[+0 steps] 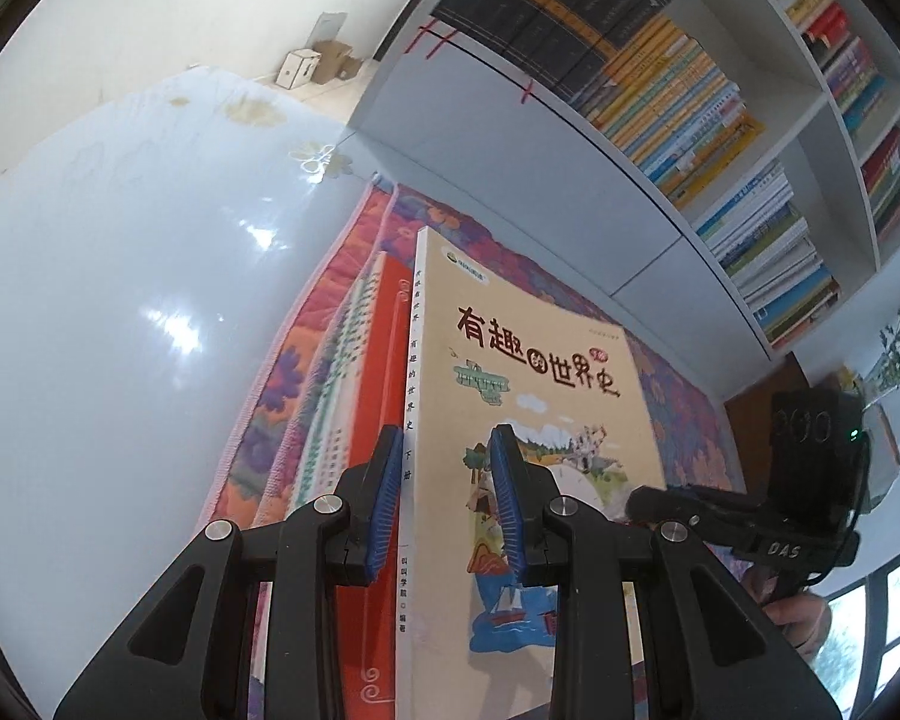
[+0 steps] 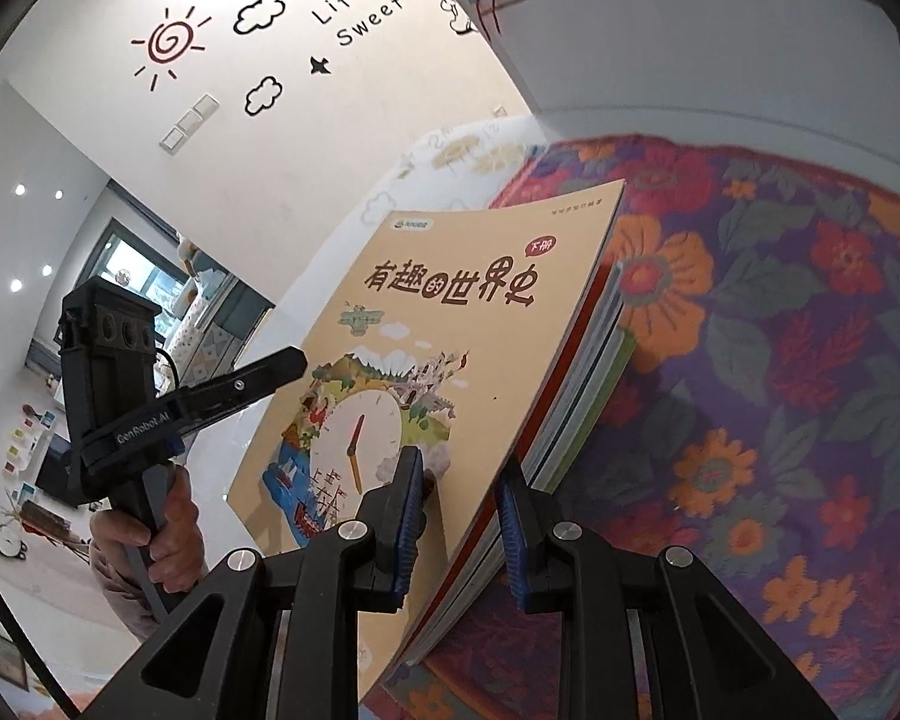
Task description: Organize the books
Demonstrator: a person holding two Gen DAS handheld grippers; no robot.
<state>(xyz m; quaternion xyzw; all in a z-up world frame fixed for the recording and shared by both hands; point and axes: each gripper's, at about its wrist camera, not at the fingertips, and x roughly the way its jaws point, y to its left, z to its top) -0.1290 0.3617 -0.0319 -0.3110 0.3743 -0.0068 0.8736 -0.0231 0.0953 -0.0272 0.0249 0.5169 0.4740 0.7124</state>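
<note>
L gripper (image 1: pixel 447 498) + R gripper (image 2: pixel 462 516) both clamped on book stack (image 2: pixel 450 360) over floral mat (image 2: pixel 780 330); bookshelf (image 1: pixel 660 228) compartments packed w/ books.

A stack of books (image 2: pixel 576 384), held off the floral cloth and tilted, is clamped at both side edges. The top book (image 1: pixel 528 372) has a tan cover with brown Chinese title lettering and a cartoon clock and ship illustration; its white spine bears vertical print. Beneath it sit a red-covered book (image 1: pixel 378 396) and several thinner volumes with coloured edges
</note>
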